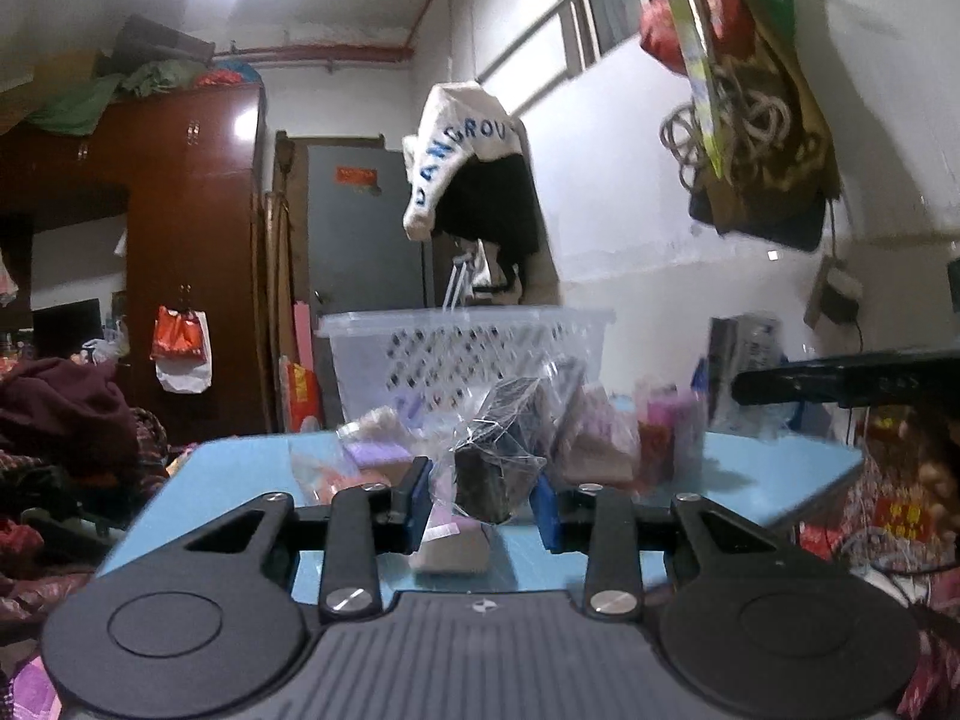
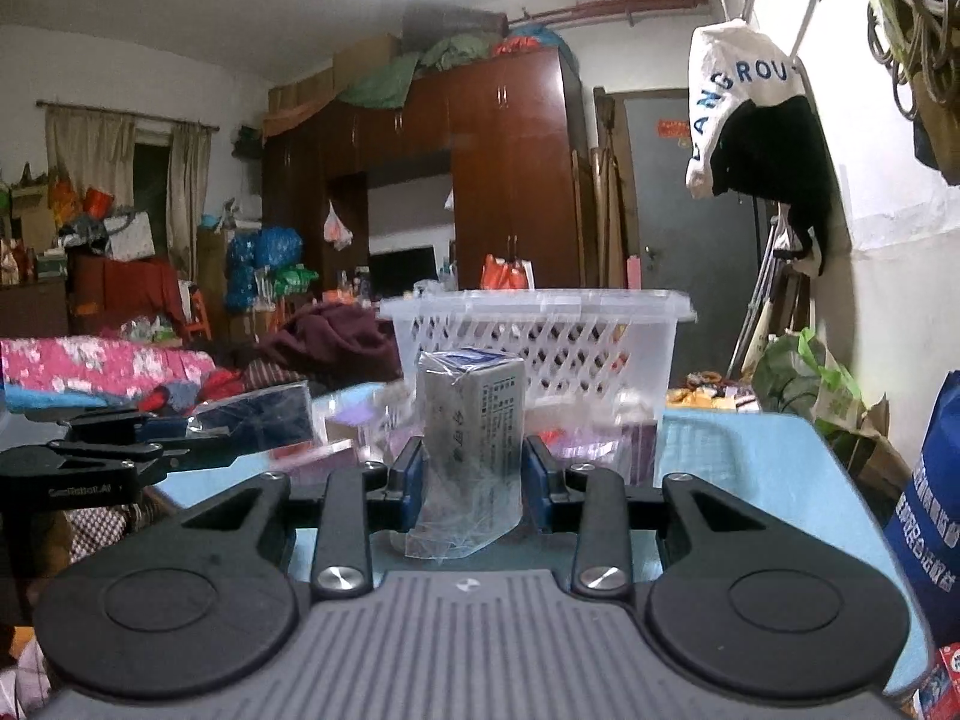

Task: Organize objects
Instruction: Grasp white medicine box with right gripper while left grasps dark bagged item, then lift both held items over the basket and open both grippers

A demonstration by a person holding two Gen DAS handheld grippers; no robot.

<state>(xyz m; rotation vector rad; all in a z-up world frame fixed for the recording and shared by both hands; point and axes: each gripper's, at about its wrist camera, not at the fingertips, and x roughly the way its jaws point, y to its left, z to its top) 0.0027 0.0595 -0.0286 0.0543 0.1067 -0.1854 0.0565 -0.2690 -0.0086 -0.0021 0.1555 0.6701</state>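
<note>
Packets wrapped in clear film are what I am sorting, and each of my tongs has one. My left tongs pinch a dark packet by its crinkled wrapper, blue pads pressed into the film on both sides. The grip is on the wrapper's waist because the loose film gives the pads something to bite. My right tongs are clamped on a grey carton printed with small text, held upright so the flat sides meet the pads squarely and the box cannot twist out. Both loads appear to hang clear of the blue tabletop, though the view is too low to be sure.

Straight ahead of both tongs, past the remaining heap of packets, stands the clear plastic basket with its latticed wall. I judge it to be the destination: it sits beyond the heap with its rim above the carried items, so each load must rise over that rim before release.

To the left of my right tongs, the other tongs and their dark packet are visible close by; both loads should be kept apart on approach
</note>
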